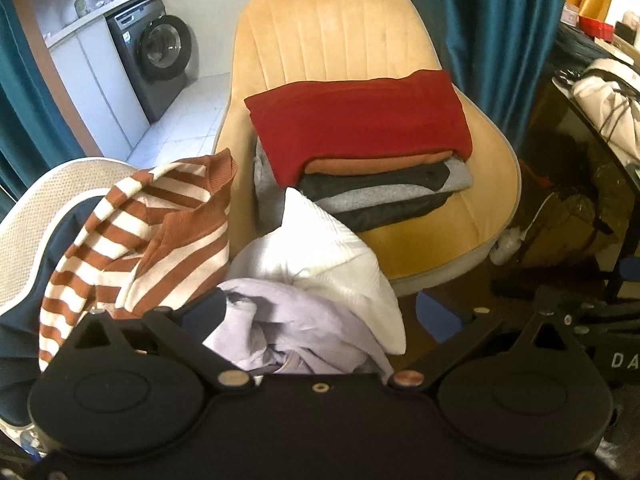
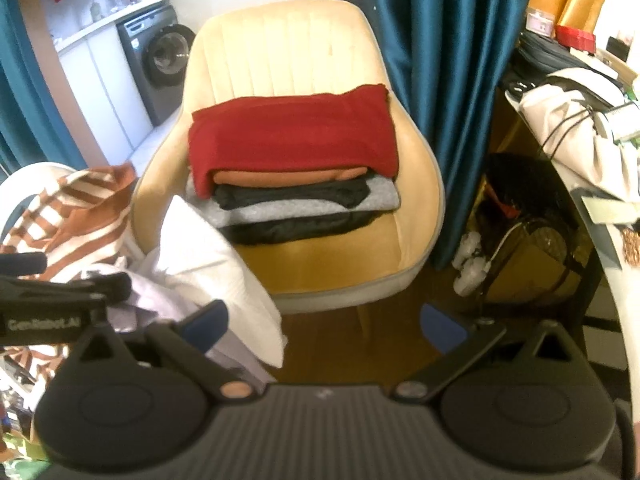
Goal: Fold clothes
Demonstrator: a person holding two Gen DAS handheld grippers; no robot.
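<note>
- A tan velvety armchair (image 1: 332, 36) with vertical channel stitching on its curved back is sitting in front of both cameras, its seat a deeper mustard.
- A stack of folded clothes (image 2: 296, 184) is resting on that seat: a dark red knit (image 1: 356, 120) is lying flat on top, its near left corner drooping over the layers below.
- Under it, a rust-orange piece (image 1: 372, 162), then black and soft grey garments (image 1: 384, 196), are showing as squared edges.
- A heap of unfolded clothes is lying nearer the cameras, to the left of the chair: a brown-and-white striped sweater (image 1: 140, 236) with ribbed trim is draping over a white mesh-textured basket (image 1: 36, 216).
- A white ribbed garment (image 1: 320, 252) is rising in a peak just beside the stack, and a crumpled pale lilac shirt (image 1: 280, 328) is bunching beneath it.
- The left gripper (image 1: 320, 312) is hovering over the lilac shirt with its blue-padded fingers (image 1: 434, 316) spread wide, clamping nothing.
- The right gripper (image 2: 326, 324) is hanging above the wooden floor (image 2: 340, 344) before the chair, its fingers fully apart and holding nothing.
- Glossy teal curtains (image 2: 432, 80) are hanging in folds beside the chair, and a grey front-loading washing machine (image 1: 160, 52) is standing at the back left.
</note>
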